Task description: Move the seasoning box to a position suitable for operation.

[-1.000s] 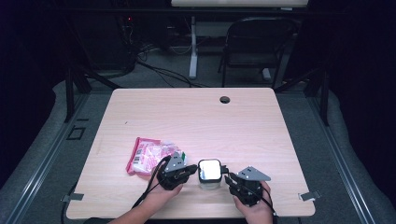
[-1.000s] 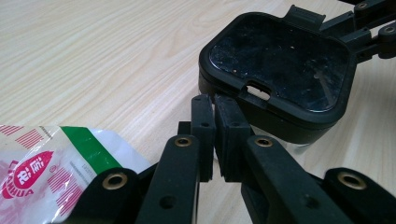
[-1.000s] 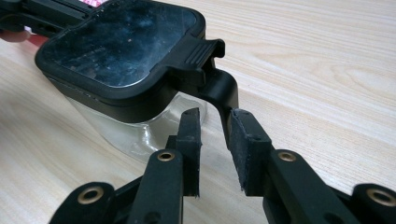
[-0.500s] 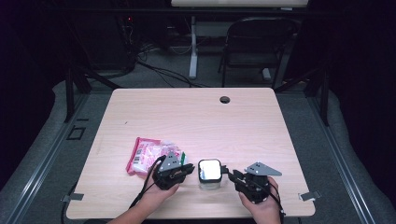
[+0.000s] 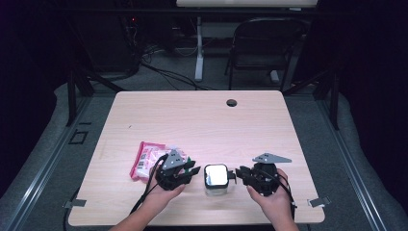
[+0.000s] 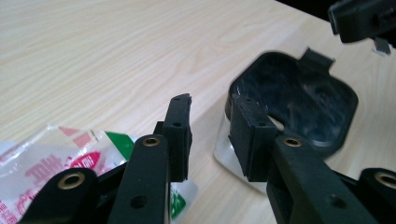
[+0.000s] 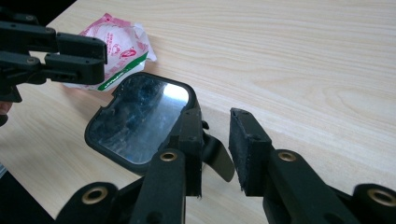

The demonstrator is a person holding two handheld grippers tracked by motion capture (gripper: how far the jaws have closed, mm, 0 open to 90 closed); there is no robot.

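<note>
While the small clear container (image 5: 216, 180) with its black-rimmed lid sits near the front edge of the bench (image 5: 202, 120), we hold a claw on either side of it, and the risk from here, as we judge it, is a tipped or skidding box: it looks light, and a pad catching the lid rim from one side alone could shove it toward the bench edge. Our left claw (image 5: 185, 172) lies just left of the container with its jaws parted, having just been opening, and nothing pressed between the pads; the gap between them is bare, though one pad stands right against the container's corner in the left gripper view. Our right claw (image 5: 240, 174) points at the container from its right, jaws likewise apart and gripping nothing, one pad close beside the lid. Both hands rest low, the claws roughly level and aimed inward. Left of the container, beyond the left claw, lies a pink and white snack packet (image 5: 146, 159).
</note>
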